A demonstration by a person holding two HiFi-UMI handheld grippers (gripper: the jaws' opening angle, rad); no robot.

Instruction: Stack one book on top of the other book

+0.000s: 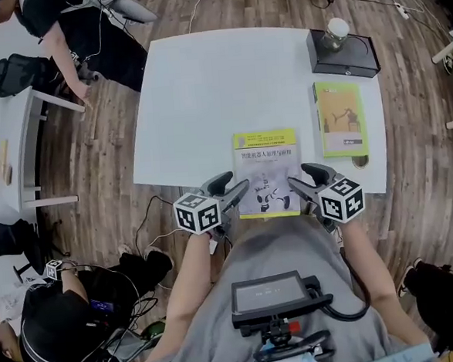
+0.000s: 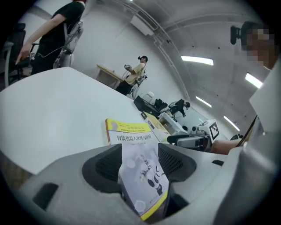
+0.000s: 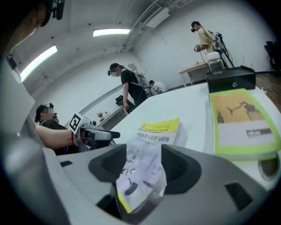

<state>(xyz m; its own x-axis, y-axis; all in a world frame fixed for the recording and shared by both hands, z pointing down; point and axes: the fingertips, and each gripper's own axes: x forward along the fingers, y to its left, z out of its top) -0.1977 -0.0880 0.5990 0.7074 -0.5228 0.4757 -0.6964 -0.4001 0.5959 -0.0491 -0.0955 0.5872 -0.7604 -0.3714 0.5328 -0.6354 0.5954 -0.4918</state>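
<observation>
Though thin (glossy), a rectangular book (image 1: 266, 170)

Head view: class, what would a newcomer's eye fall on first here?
The yellow-and-white book at the near edge of the white table, gripped at its near corners by the left gripper and right gripper. Next, the green book lying flat at the table's right, with a black box beyond it.

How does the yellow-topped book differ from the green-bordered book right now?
The yellow-topped book is gripped at its near corners by the left gripper and right gripper; the green-bordered book lies untouched on the table, further right. The yellow-topped book's cover is pale grey, the green-bordered book's green-framed. Both are cover up.
</observation>
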